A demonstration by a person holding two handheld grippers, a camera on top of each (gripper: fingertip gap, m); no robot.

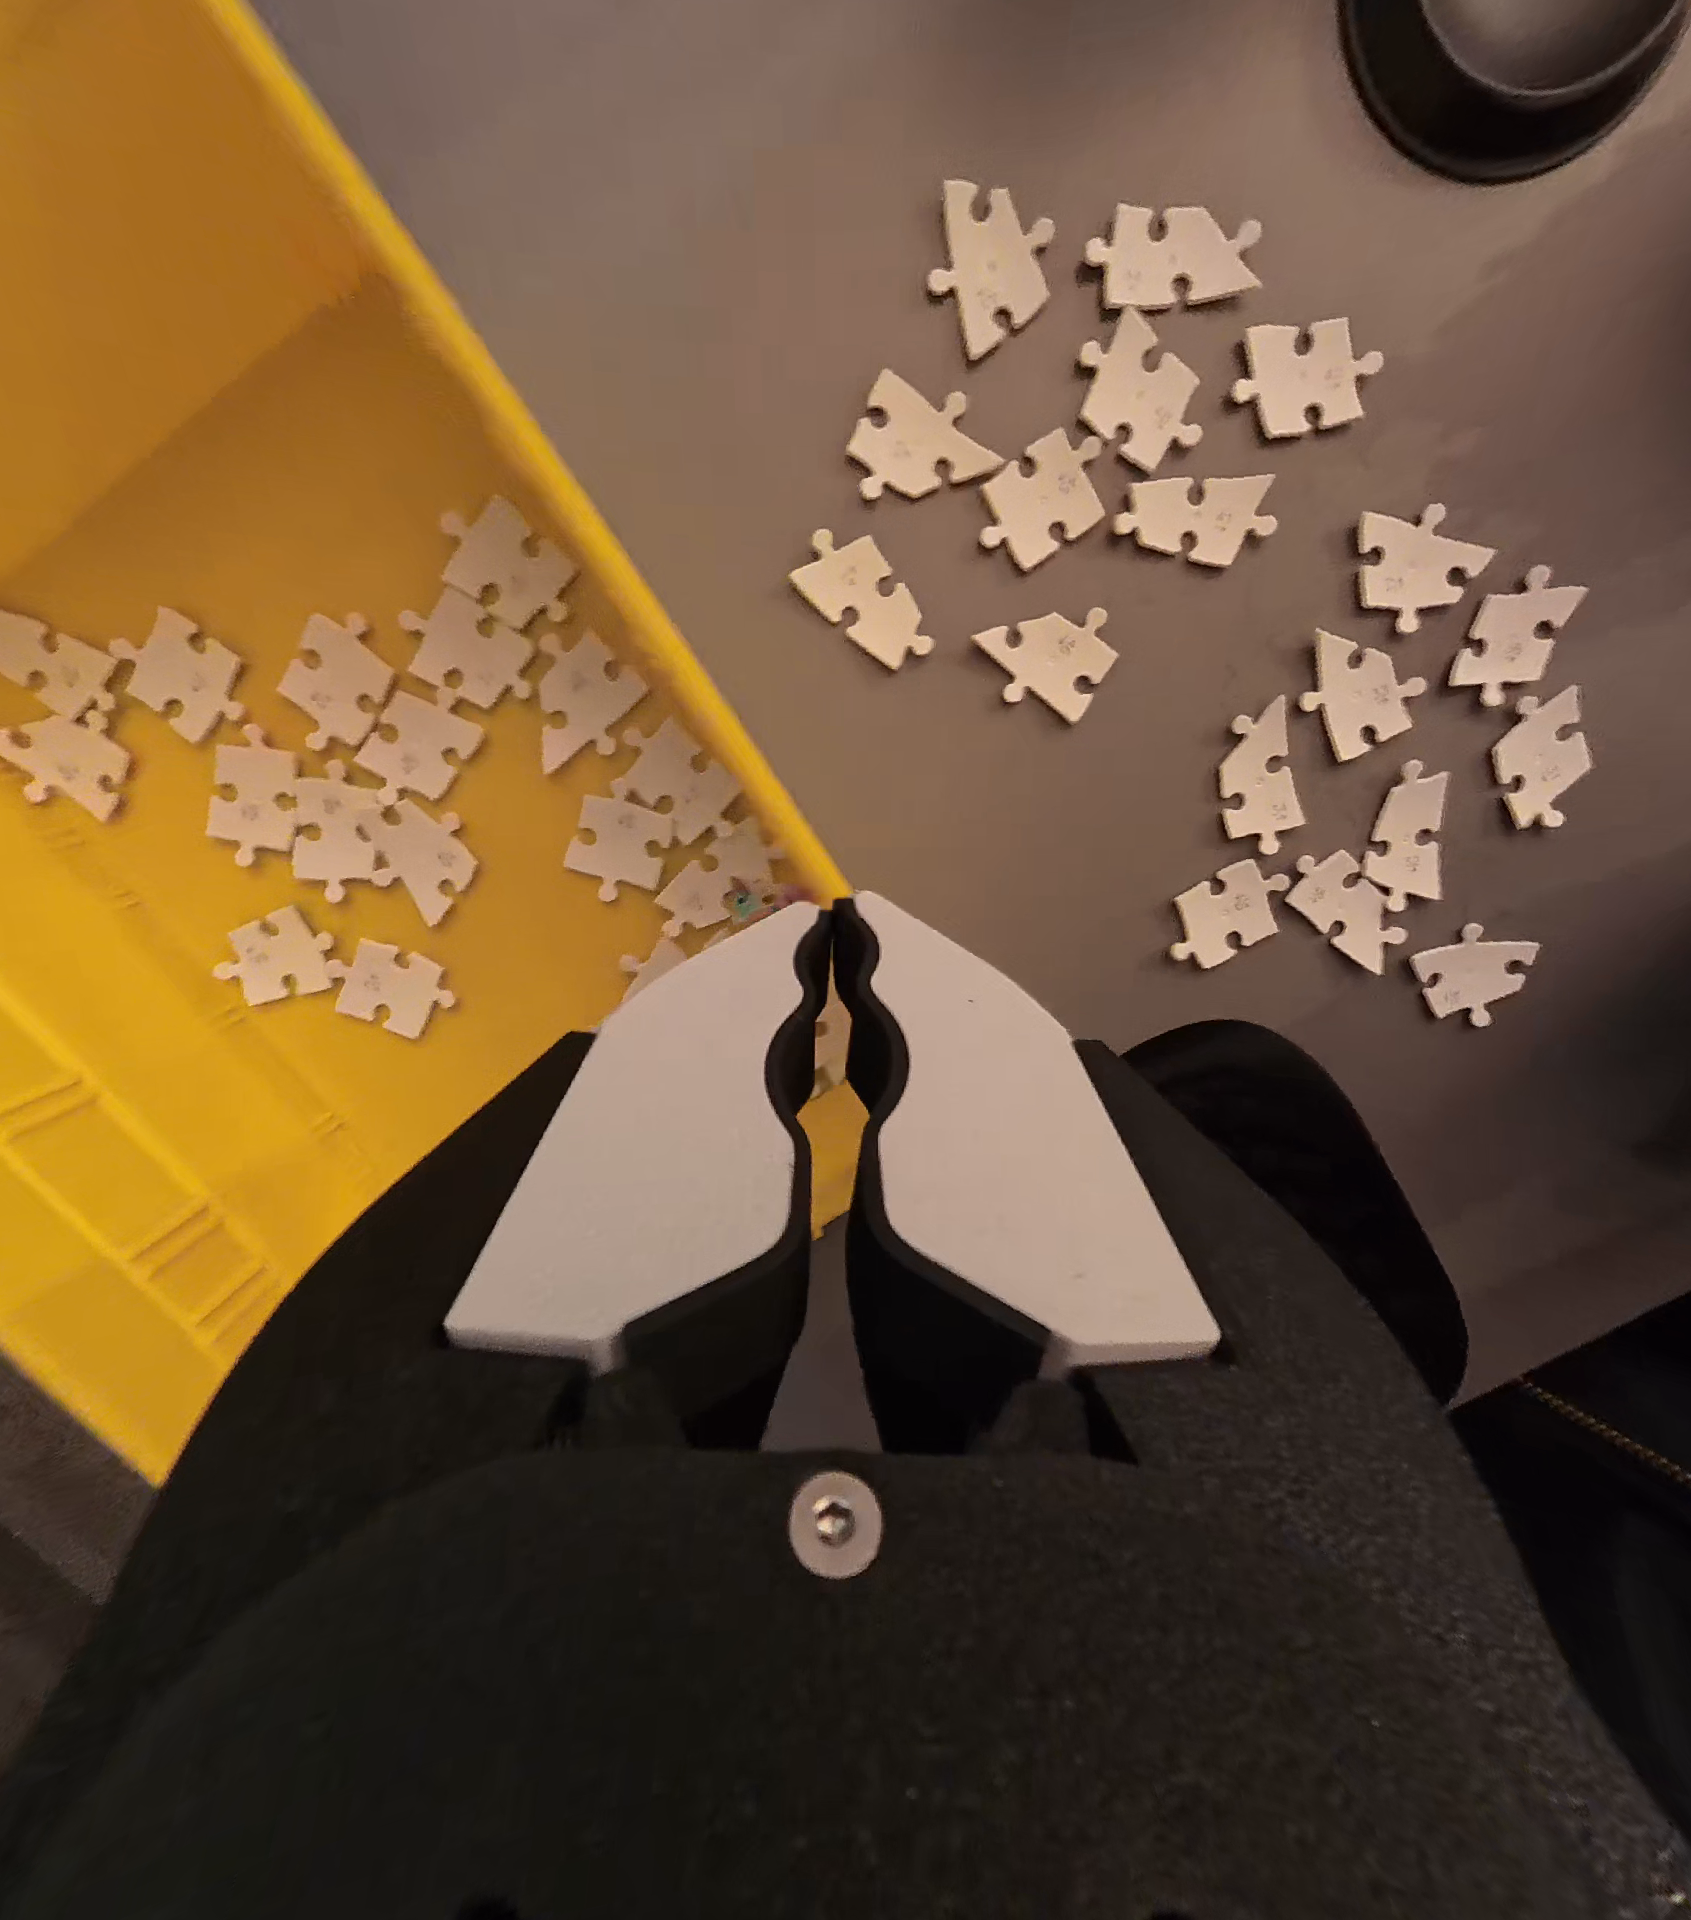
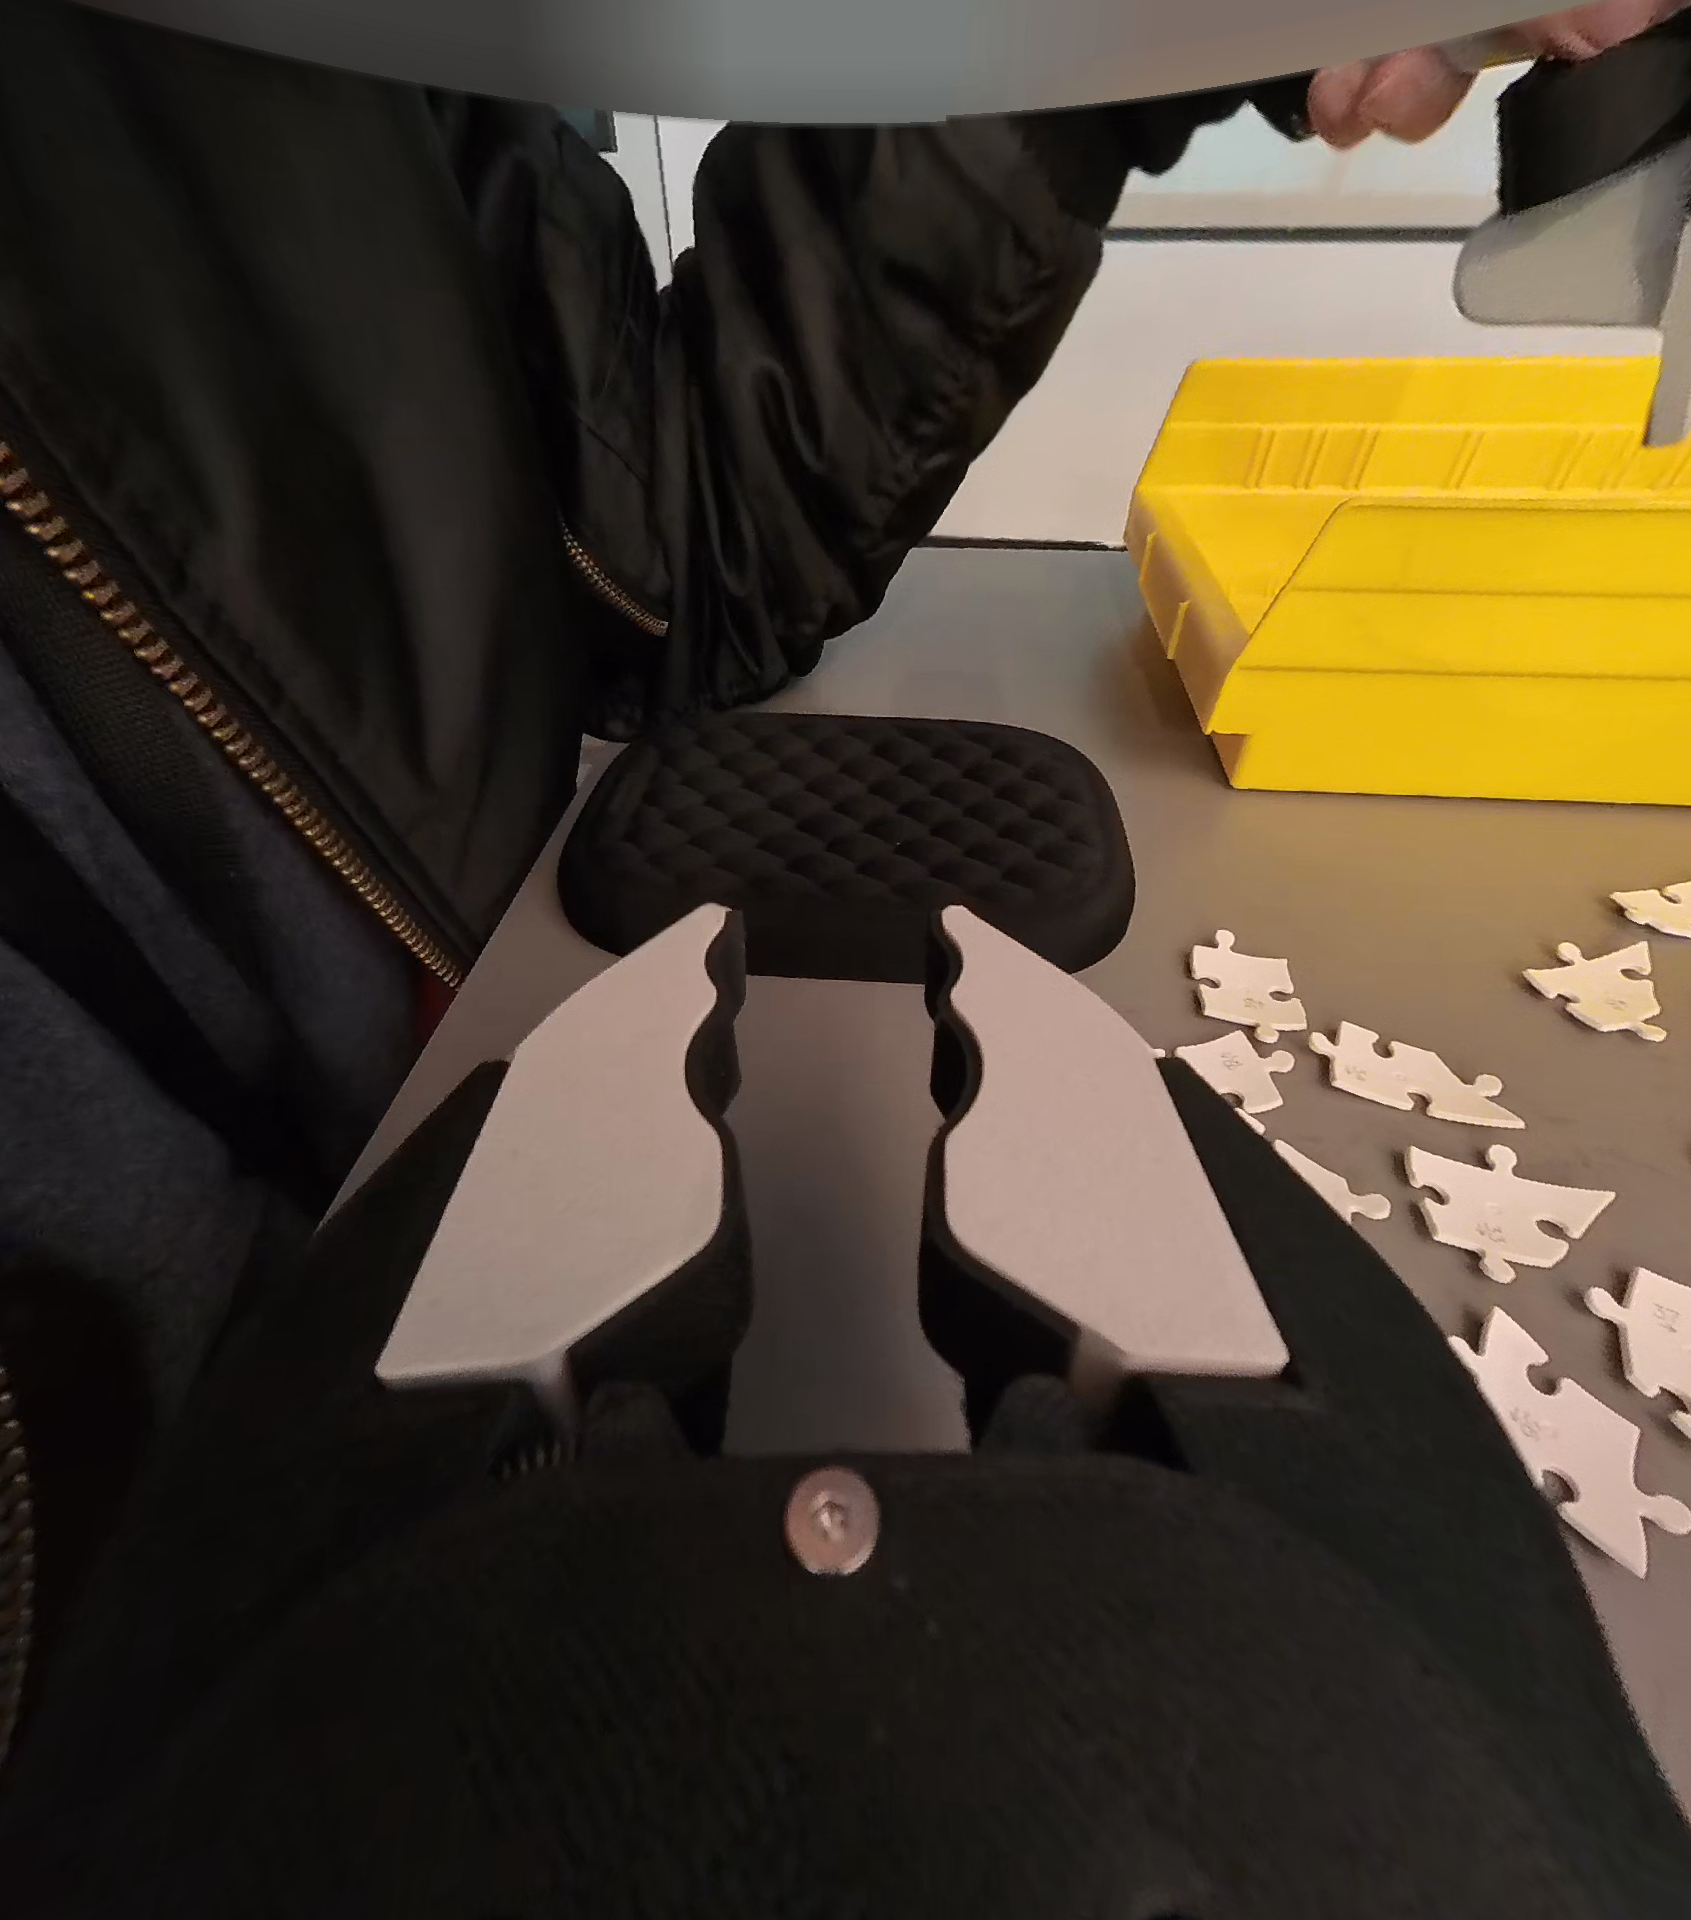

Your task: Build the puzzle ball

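Observation:
Several white puzzle pieces (image 1: 1142, 395) lie face down on the grey table (image 1: 716, 260); they also show in the right wrist view (image 2: 1495, 1205). More pieces (image 1: 425, 748) lie in a yellow bin (image 1: 197, 416), one with a coloured face (image 1: 745, 902). My left gripper (image 1: 836, 914) is shut, its tips meeting above the bin's near rim; I see nothing between the tips. It also shows in the right wrist view (image 2: 1674, 416), held over the bin (image 2: 1506, 665). My right gripper (image 2: 836, 925) is open with nothing between its fingers, low over the table in front of a black quilted pad (image 2: 841, 821).
A black round object (image 1: 1506, 94) stands at the table's far side. A person's black jacket (image 2: 301, 416) fills the left of the right wrist view, close to the pad and the table edge. One gripper's finger ends stand about 25 centimetres off the other's.

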